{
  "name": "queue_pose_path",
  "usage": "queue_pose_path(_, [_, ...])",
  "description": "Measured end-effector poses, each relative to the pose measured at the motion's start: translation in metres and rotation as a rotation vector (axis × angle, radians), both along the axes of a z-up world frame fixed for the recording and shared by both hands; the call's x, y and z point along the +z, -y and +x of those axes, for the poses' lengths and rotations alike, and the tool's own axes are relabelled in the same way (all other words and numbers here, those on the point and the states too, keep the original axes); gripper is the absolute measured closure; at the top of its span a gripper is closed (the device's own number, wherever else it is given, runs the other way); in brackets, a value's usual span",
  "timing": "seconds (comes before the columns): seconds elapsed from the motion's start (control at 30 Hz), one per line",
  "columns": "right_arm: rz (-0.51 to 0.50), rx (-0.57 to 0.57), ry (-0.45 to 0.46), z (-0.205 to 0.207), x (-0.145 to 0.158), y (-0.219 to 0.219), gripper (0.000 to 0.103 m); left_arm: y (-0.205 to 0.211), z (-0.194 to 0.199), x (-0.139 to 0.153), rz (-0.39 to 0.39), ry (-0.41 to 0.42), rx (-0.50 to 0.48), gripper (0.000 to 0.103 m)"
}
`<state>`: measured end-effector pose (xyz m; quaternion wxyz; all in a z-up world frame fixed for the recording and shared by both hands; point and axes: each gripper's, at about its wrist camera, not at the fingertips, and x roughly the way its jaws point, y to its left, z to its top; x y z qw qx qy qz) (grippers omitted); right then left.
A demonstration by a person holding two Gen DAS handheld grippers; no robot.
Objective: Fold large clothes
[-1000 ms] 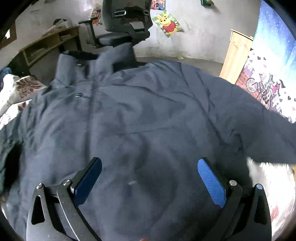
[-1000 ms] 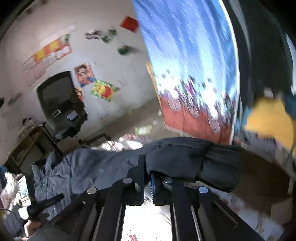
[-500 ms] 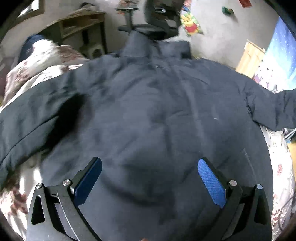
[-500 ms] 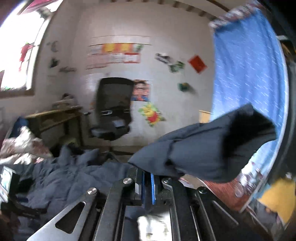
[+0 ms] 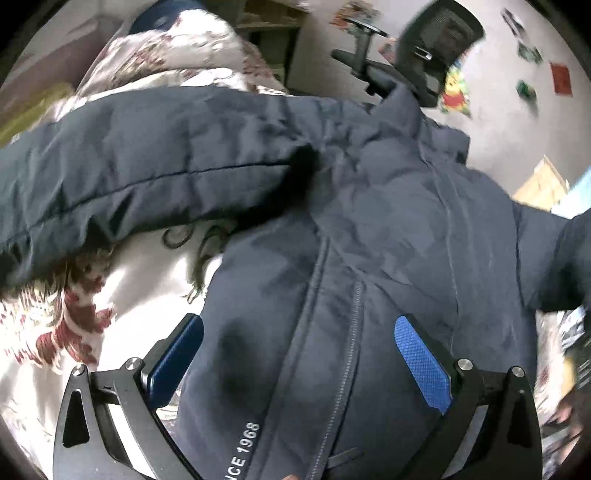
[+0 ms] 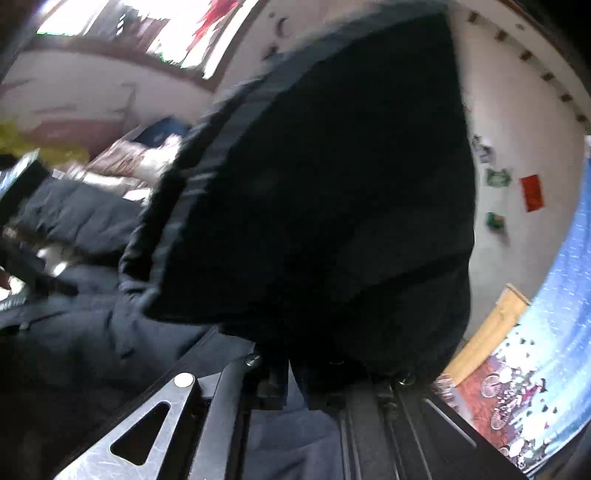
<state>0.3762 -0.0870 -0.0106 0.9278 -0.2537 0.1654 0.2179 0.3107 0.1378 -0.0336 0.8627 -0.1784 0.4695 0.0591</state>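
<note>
Lying face up across the floral bedspread point(image 5: 55, 332), the navy padded jacket point(image 5: 388, 229) has its collar toward the office chair point(image 5: 436, 33) and its zipper point(image 5: 351, 332) running down toward the left gripper point(image 5: 295, 354). One sleeve point(image 5: 129, 158) stretches out flat on the side away from the chair's poster wall. The left gripper hangs above the hem with its blue pads point(image 5: 421, 354) spread wide and nothing between them. The right gripper point(image 6: 291, 384) is pressed together on the other sleeve's cuff point(image 6: 314, 192), whose ribbed edge fills most of the right wrist view.

The jacket looks thick, soft and fairly heavy for cloth; it should drape slowly and bulge at folds, and its smooth shell may slide in a shallow pinch. Cuffs, hem corners and shoulder seams seem the surest holds, since stitching there gives the pads something firm.

White lettering near the hem reads "NCE 1968" point(image 5: 243, 450), its beginning cut off by the frame edge.
</note>
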Motion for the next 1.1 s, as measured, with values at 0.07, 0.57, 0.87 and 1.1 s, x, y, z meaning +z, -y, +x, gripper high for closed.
queue_pose_path(0.07, [-0.026,0.037,-0.076,0.007,-0.016,-0.011,0.093,-0.006,-0.002,0.000,-0.040,0.004,0.017,0.001])
queue_pose_path(0.57, [0.092,0.045,-0.459,0.025,-0.066,0.017,0.028,0.009,0.014,-0.002,-0.159,0.071,-0.139,0.001])
queue_pose_path(0.87, [0.203,-0.060,-0.498,0.037,-0.061,0.058,0.020,0.040,0.073,-0.027,-0.095,-0.010,-0.184,0.002])
queue_pose_path(1.1, [0.201,-0.121,-0.481,0.045,-0.065,0.067,0.020,0.050,0.078,-0.032,-0.072,0.005,-0.205,0.045])
